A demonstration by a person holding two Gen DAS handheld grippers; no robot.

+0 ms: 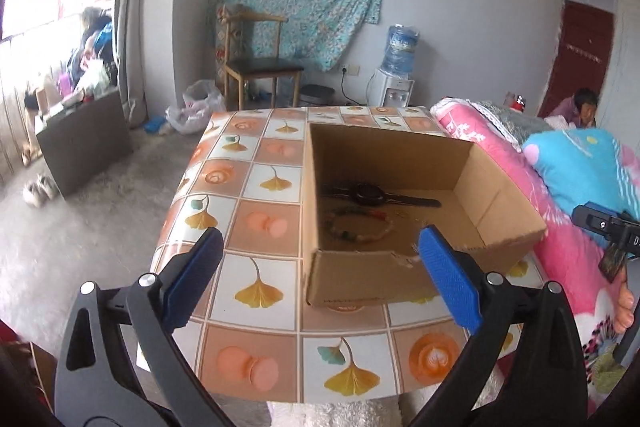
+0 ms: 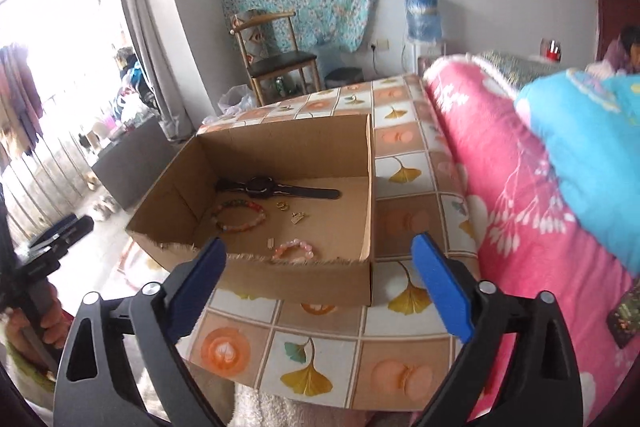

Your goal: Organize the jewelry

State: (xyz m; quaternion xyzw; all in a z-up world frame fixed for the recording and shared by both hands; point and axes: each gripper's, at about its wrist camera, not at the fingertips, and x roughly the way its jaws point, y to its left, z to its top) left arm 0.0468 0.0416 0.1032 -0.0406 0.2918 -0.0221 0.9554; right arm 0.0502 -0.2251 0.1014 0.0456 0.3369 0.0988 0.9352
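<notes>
An open cardboard box [image 1: 500, 187] [image 2: 280, 143] stands on a table covered with a ginkgo-leaf tile cloth [image 1: 260, 223] [image 2: 400, 331]. Inside lie a black watch [image 1: 368, 193] [image 2: 260, 187], a multicolour bead bracelet [image 1: 360, 227] [image 2: 240, 215], a pink bead bracelet [image 2: 294, 251] near the front wall, and small gold pieces [image 2: 298, 217]. My left gripper [image 1: 320, 235] hovers open before the box's front left corner, with nothing between its blue pads. My right gripper [image 2: 319, 243] hovers open before the box's front wall, also with nothing between its pads.
A pink flowered blanket [image 1: 480, 139] [image 2: 500, 167] and a blue pillow [image 1: 580, 167] [image 2: 580, 147] press against the table's right side. Behind stand a wooden chair [image 1: 260, 63], a water dispenser [image 1: 394, 79] and a grey box on the floor [image 1: 84, 143]. A person [image 1: 580, 107] sits at far right.
</notes>
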